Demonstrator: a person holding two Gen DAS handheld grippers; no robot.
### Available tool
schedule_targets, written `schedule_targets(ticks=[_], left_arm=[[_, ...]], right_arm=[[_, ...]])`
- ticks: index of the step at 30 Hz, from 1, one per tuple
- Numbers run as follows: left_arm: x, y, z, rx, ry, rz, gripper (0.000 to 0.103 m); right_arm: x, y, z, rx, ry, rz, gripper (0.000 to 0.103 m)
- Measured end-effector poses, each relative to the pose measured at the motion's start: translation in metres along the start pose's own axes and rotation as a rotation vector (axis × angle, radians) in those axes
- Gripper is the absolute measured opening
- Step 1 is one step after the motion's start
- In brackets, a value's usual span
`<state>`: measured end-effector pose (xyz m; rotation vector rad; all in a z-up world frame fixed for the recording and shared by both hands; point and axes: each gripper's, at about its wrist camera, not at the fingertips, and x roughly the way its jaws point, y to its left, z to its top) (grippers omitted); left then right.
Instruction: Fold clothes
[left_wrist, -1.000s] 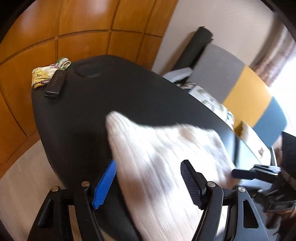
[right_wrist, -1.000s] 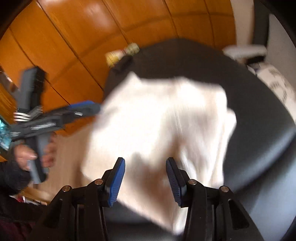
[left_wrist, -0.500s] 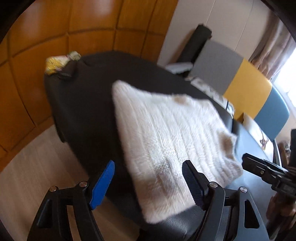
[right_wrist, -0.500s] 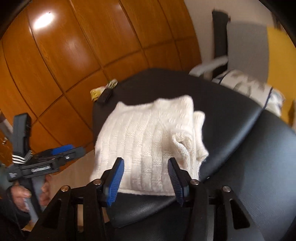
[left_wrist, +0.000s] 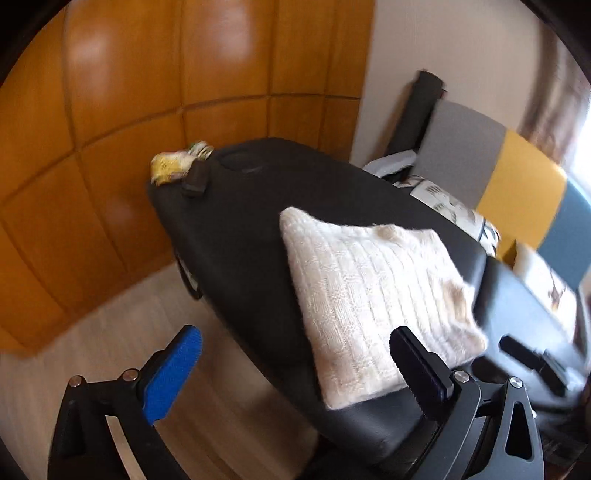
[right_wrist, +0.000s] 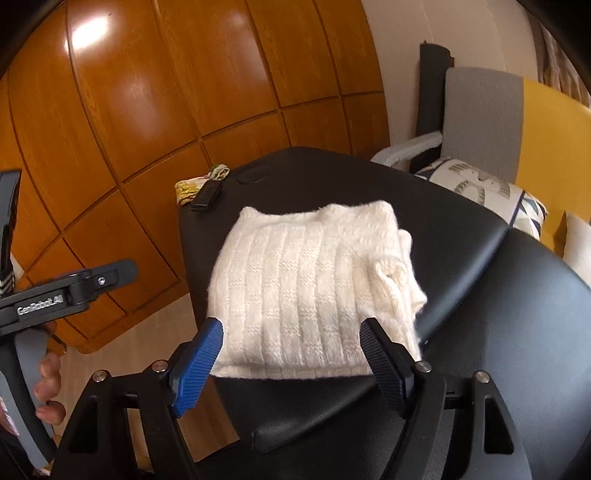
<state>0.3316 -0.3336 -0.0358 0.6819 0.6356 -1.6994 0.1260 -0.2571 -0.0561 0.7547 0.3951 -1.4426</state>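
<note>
sweater (right_wrist: 314, 291): folded, laid on table (right_wrist: 498, 332) edge | left hand-held gripper (left_wrist: 295, 369), right hand-held gripper (right_wrist: 291, 360): jaws opening, nothing clamped | risk: sweater could be dragged off if snagged.

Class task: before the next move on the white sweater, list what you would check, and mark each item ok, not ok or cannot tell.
1. White sweater folded into a compact rectangle: ok.
2. Sweater lies wholly on the black padded surface: ok.
3. Left gripper free of cloth, jaws opening: ok.
4. Right gripper free of cloth, jaws opening: ok.
5. Black remote and patterned cloth clear of the sweater: ok.
6. More clothes waiting: cannot tell.
</note>
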Motion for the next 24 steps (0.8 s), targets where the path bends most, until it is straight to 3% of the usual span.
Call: schedule_targets(ticks=[3,14,18,24], left_arm=[[-0.011,-0.009,0.004,0.053,-0.067,0.089,0.102],[-0.026,-0.004,0.014,0.036,-0.107,0.005,0.103],[-0.023,-0.001,0.012,0.023,-0.081,0.001,0.102],[-0.022,0.002,0.007,0.02,-0.104,0.018,0.102]], right_arm=[[0.0,0.006,0.001,-0.018,0.0,0.008,0.078],[0.005,0.014,-0.002,-0.073,0.043,-0.017,0.078],[0.008,0.015,-0.003,-0.083,0.052,-0.026,0.078],[0.009,0.015,-0.002,-0.087,0.054,-0.032,0.078]])
